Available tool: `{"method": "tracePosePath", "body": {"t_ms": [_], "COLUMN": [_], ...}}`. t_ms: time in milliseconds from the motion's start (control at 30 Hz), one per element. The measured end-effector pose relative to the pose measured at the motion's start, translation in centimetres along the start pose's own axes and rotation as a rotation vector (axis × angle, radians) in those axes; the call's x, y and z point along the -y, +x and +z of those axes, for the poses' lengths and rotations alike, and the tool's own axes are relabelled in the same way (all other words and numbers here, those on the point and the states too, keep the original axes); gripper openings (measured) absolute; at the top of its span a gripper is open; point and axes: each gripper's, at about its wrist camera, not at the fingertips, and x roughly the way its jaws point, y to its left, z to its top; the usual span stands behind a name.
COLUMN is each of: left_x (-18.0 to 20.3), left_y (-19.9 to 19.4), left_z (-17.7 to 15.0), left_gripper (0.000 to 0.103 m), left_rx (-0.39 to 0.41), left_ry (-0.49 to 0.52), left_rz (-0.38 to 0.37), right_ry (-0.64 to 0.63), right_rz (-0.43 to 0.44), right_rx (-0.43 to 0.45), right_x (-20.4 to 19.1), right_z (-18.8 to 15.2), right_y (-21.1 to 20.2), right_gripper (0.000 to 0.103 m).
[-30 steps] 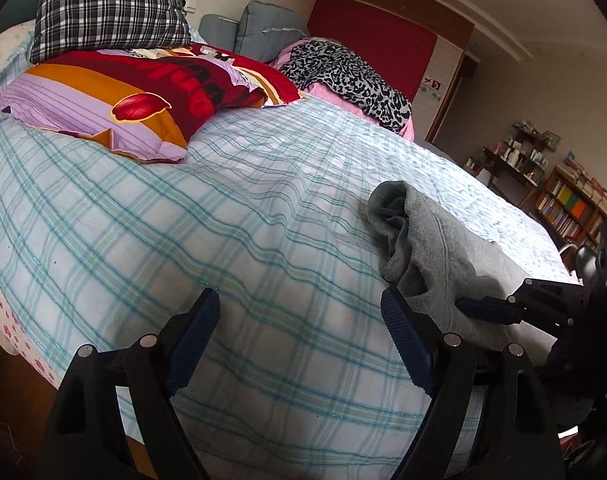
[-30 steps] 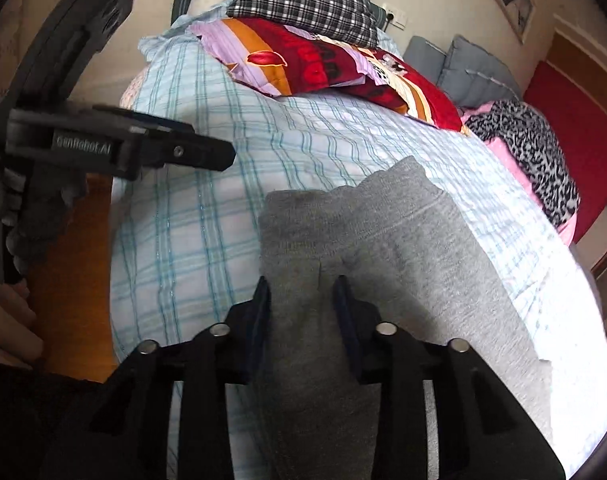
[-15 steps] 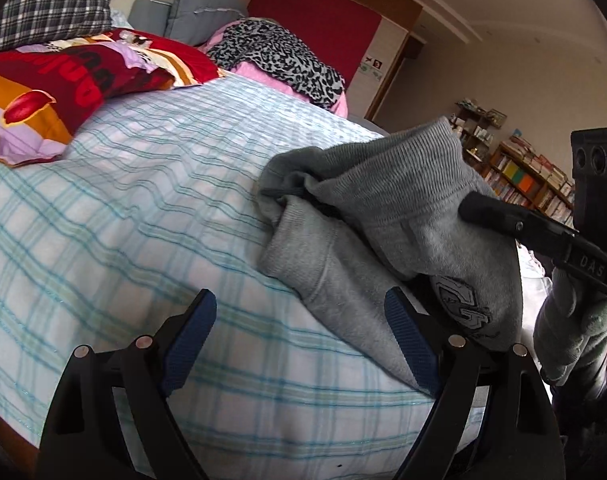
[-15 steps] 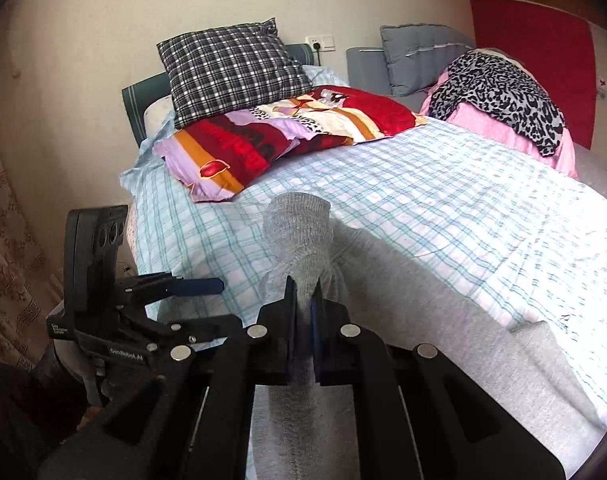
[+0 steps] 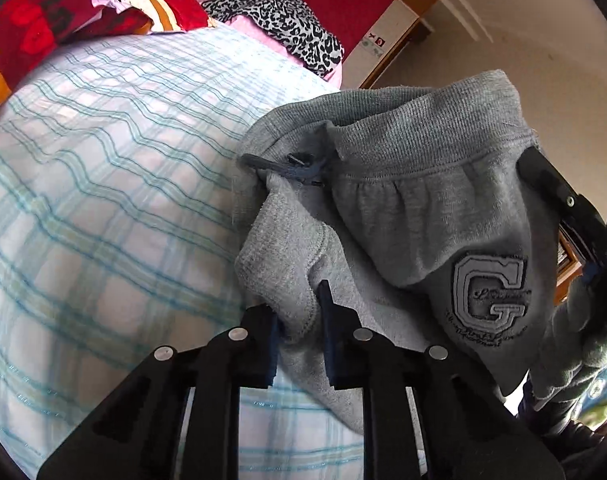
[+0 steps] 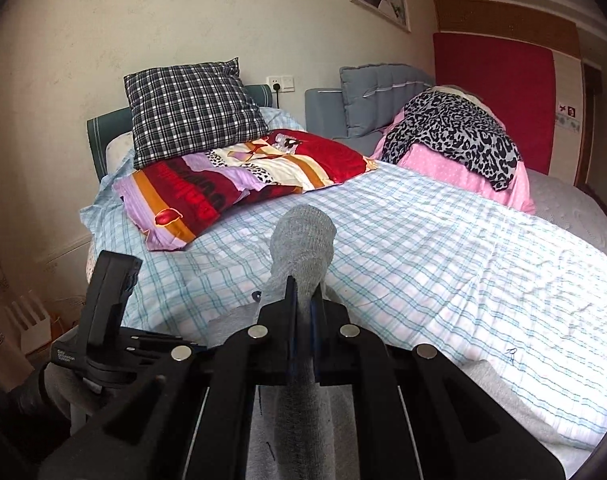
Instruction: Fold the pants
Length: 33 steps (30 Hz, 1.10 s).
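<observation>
Across the whole lower field of my right wrist view lies the bed point(image 6: 443, 248), its pale blue checked sheet running from about seven o'clock up to two o'clock. At eleven o'clock the checked black-and-white cushion point(image 6: 191, 108) leans on the headboard, with the red and purple pillow point(image 6: 239, 184) just below it. At one o'clock a leopard-print cloth point(image 6: 459, 136) drapes over a pink heap. The grey pants point(image 5: 423, 208) are bunched at the near edge of the bed, part lifted off the sheet; in my left wrist view they fill the field from centre to four o'clock, waistband uppermost, with a stitched letter patch point(image 5: 489, 288) at four o'clock and a dark drawcord end at centre. My right gripper point(image 6: 301, 300) is clamped tight on a fold of the pants, which stands up past the fingers as a rounded grey hump at centre frame. My left gripper point(image 5: 299, 320) has its jaws closing on a thick fold of the pants, with the cloth between the blue pads and pressed by both. In the right wrist view the left gripper shows at eight o'clock, low beside the bed edge.
</observation>
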Motion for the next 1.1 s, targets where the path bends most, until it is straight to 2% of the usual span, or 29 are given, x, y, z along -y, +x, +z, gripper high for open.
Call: {"method": "tracePosePath", "body": {"t_ms": [67, 133, 200, 300, 367, 467, 567, 600, 667, 733, 833, 900, 1000, 1100], "left_x": [0.1, -0.1, -0.3, -0.5, -1.3, -1.8, -2.5, -2.6, -2.4, -2.1, -1.7, -0.8, 1.7, 4.6], "left_y": [-1.9, -3.6, -4.1, -4.0, -4.3, -5.0, -5.7, -6.1, -7.2, -8.7, -11.0, -11.4, -10.0, -6.9], "left_z": [-0.7, -1.5, -2.3, -3.4, -3.8, -4.3, -5.0, -5.1, -5.1, -4.6, -3.3, -2.4, -1.3, -0.7], "left_gripper": [0.016, 0.016, 0.016, 0.016, 0.016, 0.016, 0.020, 0.025, 0.030, 0.030, 0.032, 0.032, 0.032, 0.033], "left_rx": [0.031, 0.048, 0.042, 0.027, 0.025, 0.031, 0.025, 0.030, 0.050, 0.107, 0.182, 0.196, 0.181, 0.137], "left_ry": [0.015, 0.021, 0.026, 0.032, 0.011, 0.001, -0.003, 0.000, 0.018, 0.045, 0.063, 0.083, 0.131, 0.178], "left_rz": [0.014, 0.021, 0.034, 0.058, 0.045, 0.038, 0.053, 0.062, 0.089, 0.158, 0.209, 0.191, 0.097, -0.008], "right_ry": [-0.006, 0.002, -0.035, -0.104, -0.128, -0.094, -0.068, -0.064, -0.049, -0.022, 0.020, 0.043, 0.063, 0.091], "right_rz": [-0.022, 0.026, 0.102, 0.179, 0.185, 0.204, 0.224, 0.229, 0.236, 0.256, 0.297, 0.329, 0.364, 0.381], "right_rx": [0.040, 0.052, 0.013, -0.093, -0.146, -0.197, -0.214, -0.220, -0.226, -0.236, -0.240, -0.238, -0.221, -0.198], "right_x": [-0.5, -1.4, -3.4, -6.9, -8.4, -9.0, -9.4, -9.5, -9.4, -9.1, -8.7, -8.5, -8.2, -6.4], "right_z": [0.3, 0.0, -1.2, -4.1, -6.2, -8.2, -9.2, -9.4, -9.9, -10.1, -10.4, -10.4, -10.1, -10.2], "right_y": [-0.3, -0.2, 0.6, 2.8, 4.3, 5.7, 6.0, 6.2, 6.4, 6.8, 6.9, 6.6, 5.0, 2.1], "right_gripper": [0.006, 0.006, 0.006, 0.006, 0.006, 0.006, 0.006, 0.006, 0.007, 0.011, 0.023, 0.036, 0.038, 0.038]}}
